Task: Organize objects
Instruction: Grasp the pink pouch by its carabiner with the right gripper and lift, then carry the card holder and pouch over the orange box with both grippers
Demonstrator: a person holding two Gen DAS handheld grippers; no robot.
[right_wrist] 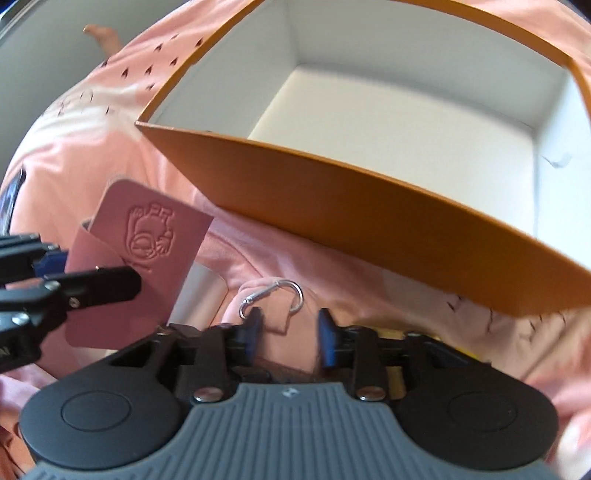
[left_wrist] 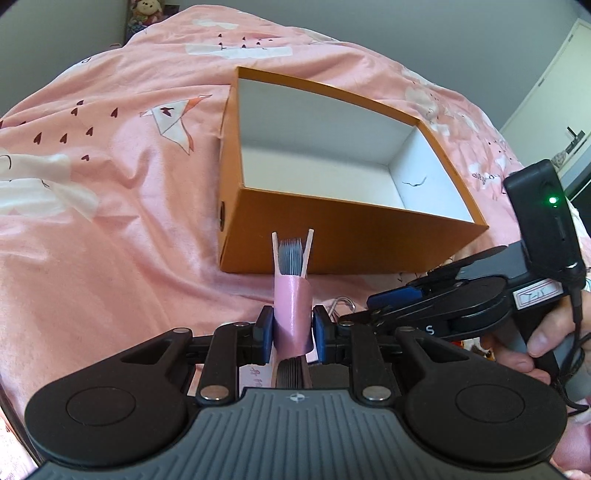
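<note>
My left gripper (left_wrist: 291, 332) is shut on a small pink notebook (left_wrist: 291, 295), held upright so its grey page edges show between the covers. From the right wrist view the notebook (right_wrist: 140, 251) shows an embossed cartoon on its cover, with the left gripper (right_wrist: 55, 269) clamped on it. An open orange box (left_wrist: 332, 236) with a white, bare inside stands on the bed just beyond. My right gripper (right_wrist: 290, 330) is open and points down at a silver carabiner (right_wrist: 273, 295), which lies on the pink sheet just past its fingertips. The right gripper (left_wrist: 373, 306) also appears in the left wrist view, held by a hand.
A pink bedspread (left_wrist: 110, 221) with bird and heart prints covers the bed. The orange box (right_wrist: 369, 206) fills the right wrist view ahead. A white card (right_wrist: 199, 291) lies beside the carabiner. A plush toy (left_wrist: 147, 11) sits at the far end.
</note>
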